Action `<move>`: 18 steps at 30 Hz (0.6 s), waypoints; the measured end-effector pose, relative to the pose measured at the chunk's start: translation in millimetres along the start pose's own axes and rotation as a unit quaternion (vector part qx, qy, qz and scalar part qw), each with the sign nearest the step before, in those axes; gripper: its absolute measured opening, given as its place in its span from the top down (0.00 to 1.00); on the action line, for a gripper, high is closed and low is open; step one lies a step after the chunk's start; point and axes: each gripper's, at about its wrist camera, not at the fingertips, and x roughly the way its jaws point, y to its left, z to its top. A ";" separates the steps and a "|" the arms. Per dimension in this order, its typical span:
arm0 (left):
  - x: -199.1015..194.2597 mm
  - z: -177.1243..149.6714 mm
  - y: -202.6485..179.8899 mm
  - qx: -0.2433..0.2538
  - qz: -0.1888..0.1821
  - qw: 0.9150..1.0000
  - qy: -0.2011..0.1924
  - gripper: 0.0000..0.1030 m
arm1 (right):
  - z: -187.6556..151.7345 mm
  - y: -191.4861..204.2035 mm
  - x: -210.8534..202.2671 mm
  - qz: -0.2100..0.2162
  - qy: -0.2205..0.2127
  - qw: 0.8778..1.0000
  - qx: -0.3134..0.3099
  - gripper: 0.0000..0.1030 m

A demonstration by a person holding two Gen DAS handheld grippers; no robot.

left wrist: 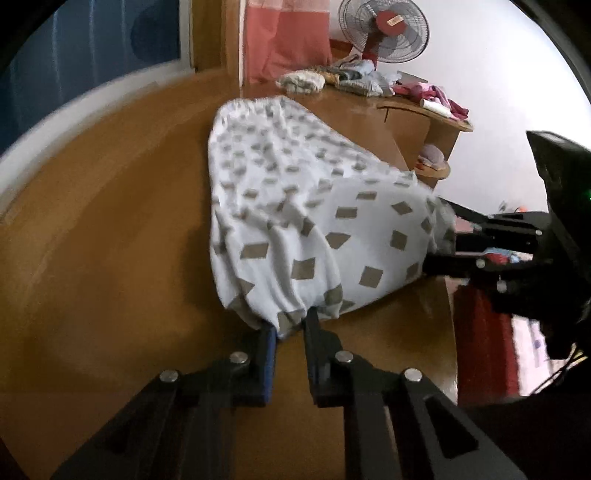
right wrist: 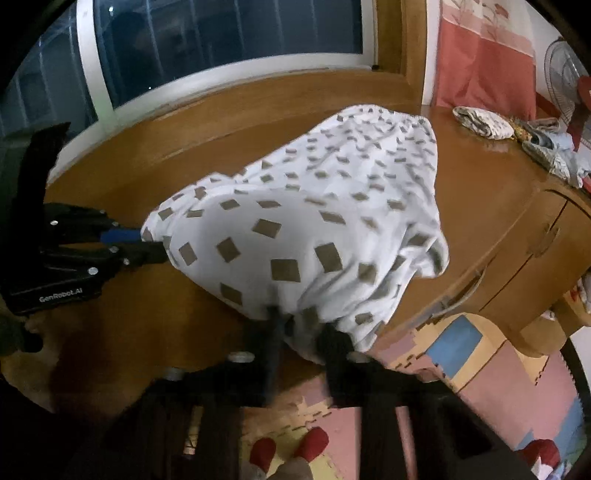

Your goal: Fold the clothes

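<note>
Two near corners of one white garment with grey-brown diamond patches [left wrist: 295,206] are held up off the broad orange-brown wooden tabletop [left wrist: 110,258], while its gathered far edge rests on the wood toward twelve o'clock in both wrist views. The cloth's long axis is seen running from the grippers away to that far edge, so the coming fold is judged to turn on carrying the near edge toward twelve o'clock, over the far one. A pile of mixed unfolded clothes [left wrist: 354,79] is seen at one o'clock in the left view, well apart from the garment, beside a red-hubbed wire-cage fan [left wrist: 384,27]. The left gripper [left wrist: 290,330] is clamped on the garment's nearest hem, a bunch of cloth being pinched between its black fingers [left wrist: 314,332]. The right gripper [right wrist: 299,332] is set at the other near corner; cloth is draped over and between its fingertips, and the jaws are taken to be pressed on it, though blur there leaves this a judgement. Each gripper appears at the edge of the other's view, at three and nine o'clock, so neither hand is judged nearer; the hem is stretched between them.
</note>
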 end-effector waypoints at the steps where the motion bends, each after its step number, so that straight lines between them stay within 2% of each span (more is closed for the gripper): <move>1: -9.2 4.5 -1.4 0.018 0.010 1.000 -0.009 0.91 | 3.5 -2.2 -4.5 -0.002 -0.007 1.000 0.003 0.89; 4: -23.8 9.2 3.1 0.053 0.024 0.998 -0.012 0.93 | 2.7 -5.3 -8.7 -0.008 -0.007 1.000 0.004 0.89; 5: -23.7 8.1 6.0 0.062 0.034 0.997 -0.006 1.00 | 1.6 -6.0 -9.3 -0.010 -0.005 1.000 0.004 0.90; 6: -22.3 4.6 11.8 0.066 0.051 0.997 0.002 1.00 | -0.8 -6.4 -8.6 -0.016 -0.001 1.000 0.003 0.90; 7: -21.4 -0.9 21.5 0.061 0.062 0.996 0.013 1.00 | -4.5 -7.0 -6.6 -0.019 0.005 1.000 0.008 0.90; 9: -20.6 -11.6 41.8 0.047 0.079 0.995 0.034 1.00 | -11.1 -10.5 -4.1 0.002 0.014 1.000 0.028 0.90; 13: -28.2 -12.8 51.3 0.019 0.064 0.997 0.037 1.00 | -13.4 2.2 -8.3 0.016 0.026 0.999 0.019 0.87; 16: -30.3 0.1 41.6 0.004 0.035 0.999 0.021 0.99 | -15.5 3.9 -22.9 -0.009 0.028 0.999 0.022 0.85; 18: -28.6 11.0 31.1 -0.001 0.010 1.000 0.008 0.99 | -10.7 4.5 -39.5 -0.029 0.006 0.999 0.018 0.84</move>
